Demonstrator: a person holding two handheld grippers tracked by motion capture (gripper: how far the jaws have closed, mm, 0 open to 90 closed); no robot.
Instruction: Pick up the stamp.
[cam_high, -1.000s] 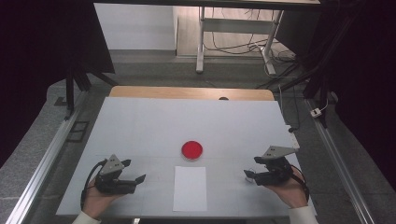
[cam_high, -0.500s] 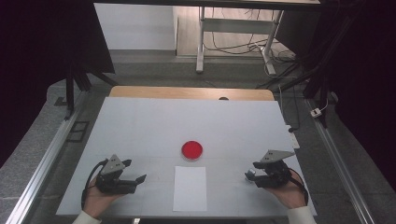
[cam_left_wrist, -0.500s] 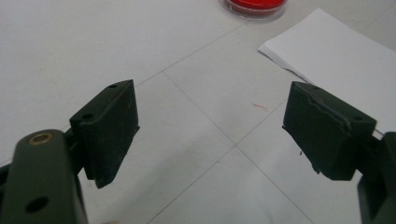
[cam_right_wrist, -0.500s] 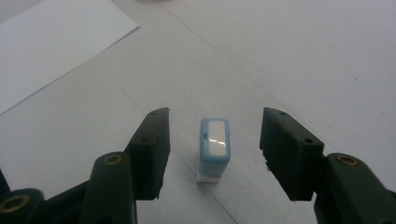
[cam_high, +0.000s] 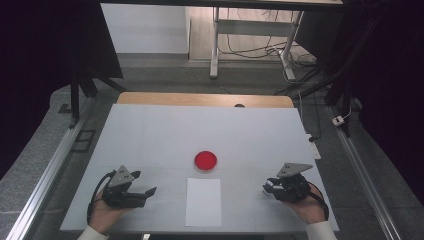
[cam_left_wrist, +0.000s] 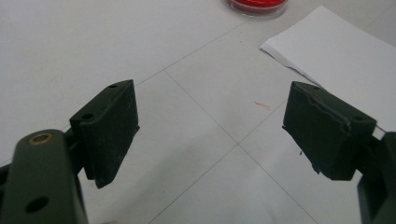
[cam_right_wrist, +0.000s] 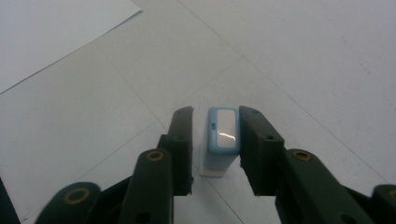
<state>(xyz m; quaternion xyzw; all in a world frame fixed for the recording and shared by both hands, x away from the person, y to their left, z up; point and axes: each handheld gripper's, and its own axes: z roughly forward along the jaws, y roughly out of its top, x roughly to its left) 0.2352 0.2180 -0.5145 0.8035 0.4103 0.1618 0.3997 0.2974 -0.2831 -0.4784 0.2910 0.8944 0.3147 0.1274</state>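
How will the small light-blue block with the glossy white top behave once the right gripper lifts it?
The small light-blue block with the glossy white top looks rigid and probably light. Its smooth sides may slip against the right gripper's fingers, which have just been closing around it. Standing narrow and upright, it might tip if nudged.

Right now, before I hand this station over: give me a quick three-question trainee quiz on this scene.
1. True or false: the red round dish sits on the white paper sheet.
2. Which gripper has the small light-blue block between its jaws? A: left gripper. B: right gripper.
3. Fill in: the left gripper's jaws stand ____ (wide apart / closed).

Key
1. False: the dish lies apart from the sheet, beyond its far edge.
2. B: its jaws have just been closing around the block, with a thin gap showing on one side.
3. Wide apart, with nothing between them.
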